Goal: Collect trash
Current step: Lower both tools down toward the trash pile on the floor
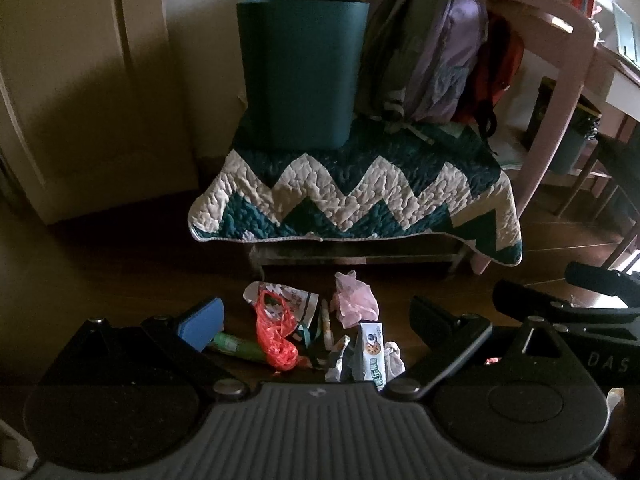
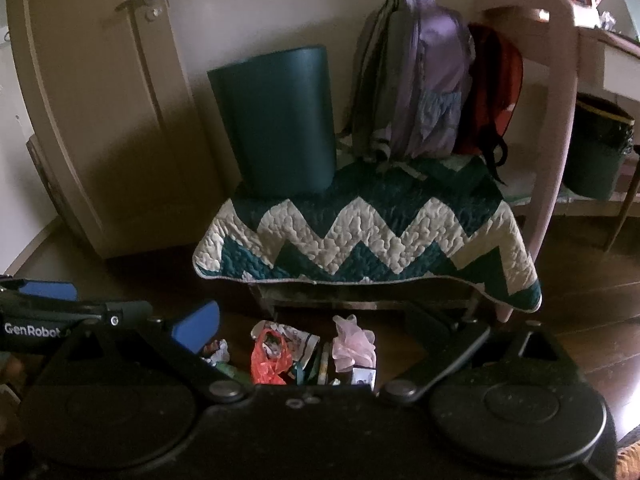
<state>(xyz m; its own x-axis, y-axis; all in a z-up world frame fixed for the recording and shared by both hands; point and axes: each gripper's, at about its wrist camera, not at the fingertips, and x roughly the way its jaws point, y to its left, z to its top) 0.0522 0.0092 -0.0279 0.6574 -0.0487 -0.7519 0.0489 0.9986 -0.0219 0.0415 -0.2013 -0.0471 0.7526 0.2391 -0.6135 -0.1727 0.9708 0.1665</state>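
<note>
A small pile of trash lies on the dark wood floor in front of a bench. It includes a red plastic bag (image 1: 276, 336) (image 2: 269, 360), a crumpled pink bag (image 1: 354, 298) (image 2: 354, 343), a white printed wrapper (image 1: 282, 294), a green tube (image 1: 236, 346) and a biscuit packet (image 1: 372, 356). A teal bin (image 1: 300, 72) (image 2: 276, 124) stands on the bench's quilt. My left gripper (image 1: 316, 320) hovers over the pile, open, holding nothing. My right gripper (image 2: 316, 328) is also open and empty, just short of the pile.
A zigzag quilt (image 2: 360, 232) covers the bench, with a purple backpack (image 2: 424, 72) and a red bag (image 2: 496, 88) beside the bin. A pink chair frame (image 2: 560, 100) and a second lined bin (image 2: 598, 148) stand to the right. There is a door (image 2: 100, 80) on the left.
</note>
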